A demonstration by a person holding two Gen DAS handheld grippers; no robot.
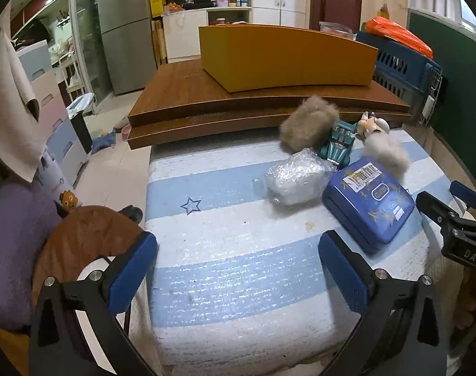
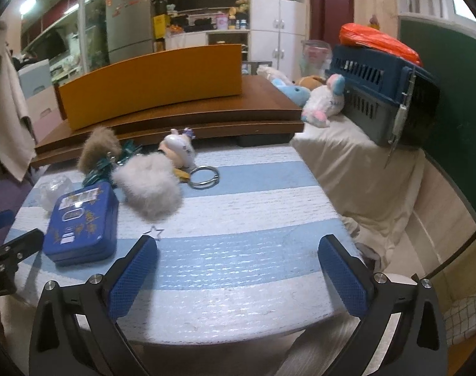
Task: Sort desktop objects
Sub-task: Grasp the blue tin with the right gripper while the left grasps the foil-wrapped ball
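Blue pads of your left hand-held gripper (image 1: 238, 269) nearest lens, spread wide, nothing between. Right hand-held gripper (image 2: 238, 269) same: agape, empty. Sorting not begun, by look of it. All items loose on striped tabletop (image 2: 253, 206): blue tin (image 2: 81, 222), pale pom-pom (image 2: 148, 188), brown pom-pom (image 1: 307, 125), bubble-wrap bundle (image 1: 296, 177), teal toy car (image 1: 340, 144), figurine (image 2: 178, 150), key ring (image 2: 204, 177). Orange box (image 1: 285, 58) behind on wooden boards (likely bin; inside hidden). You have everything left to move.
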